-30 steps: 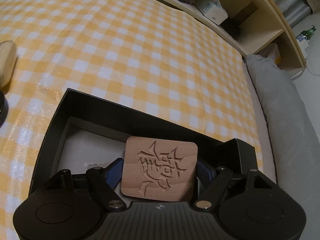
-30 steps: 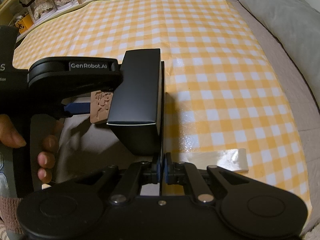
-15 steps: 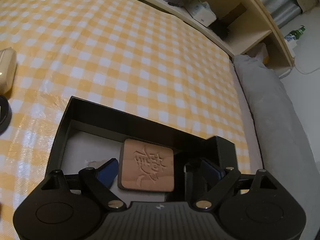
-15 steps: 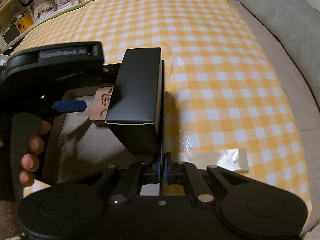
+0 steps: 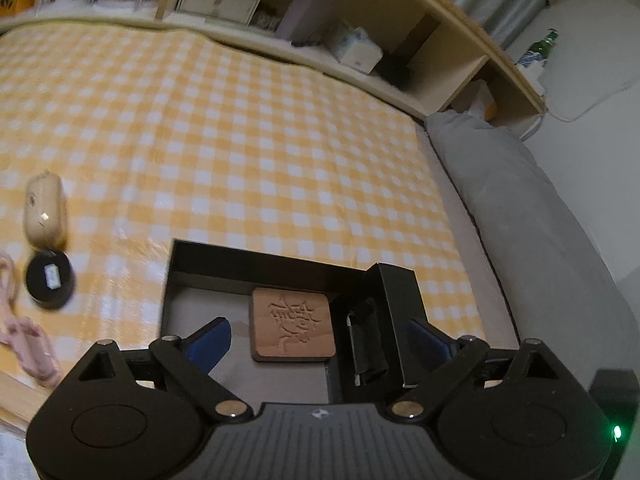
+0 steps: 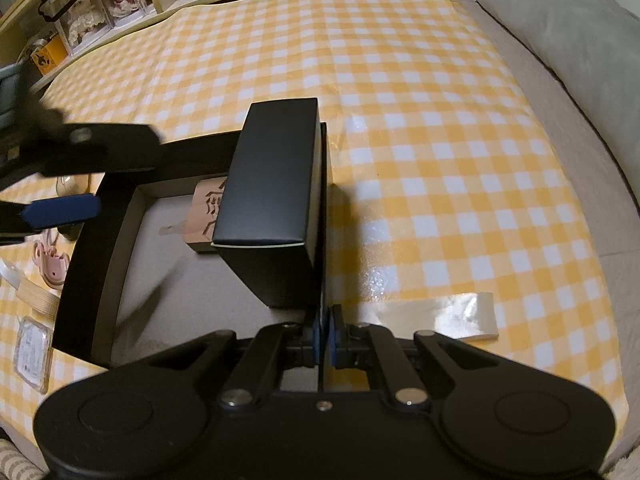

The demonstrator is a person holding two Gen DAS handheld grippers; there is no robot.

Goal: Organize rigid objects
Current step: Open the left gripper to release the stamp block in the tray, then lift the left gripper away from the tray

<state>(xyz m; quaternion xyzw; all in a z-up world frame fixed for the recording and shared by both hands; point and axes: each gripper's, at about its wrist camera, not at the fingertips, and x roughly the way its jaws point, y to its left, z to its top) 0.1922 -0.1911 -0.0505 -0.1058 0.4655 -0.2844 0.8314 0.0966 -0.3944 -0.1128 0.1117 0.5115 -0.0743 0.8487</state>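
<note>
While the left gripper [image 5: 316, 340] hovers at lower centre with jaws opening and nothing between them, the wooden tile [image 5: 291, 329] lies flat inside the black box [image 5: 208, 256], just beside a small black carton [image 6: 268, 184]. Placement appears done. At right, the right gripper [image 6: 325, 338] is pressed together, pinching the box's thin wall. Next, fetch the black jar [image 5: 50, 283] at left; the checked cloth [image 5: 240, 140] offers open room.
</note>
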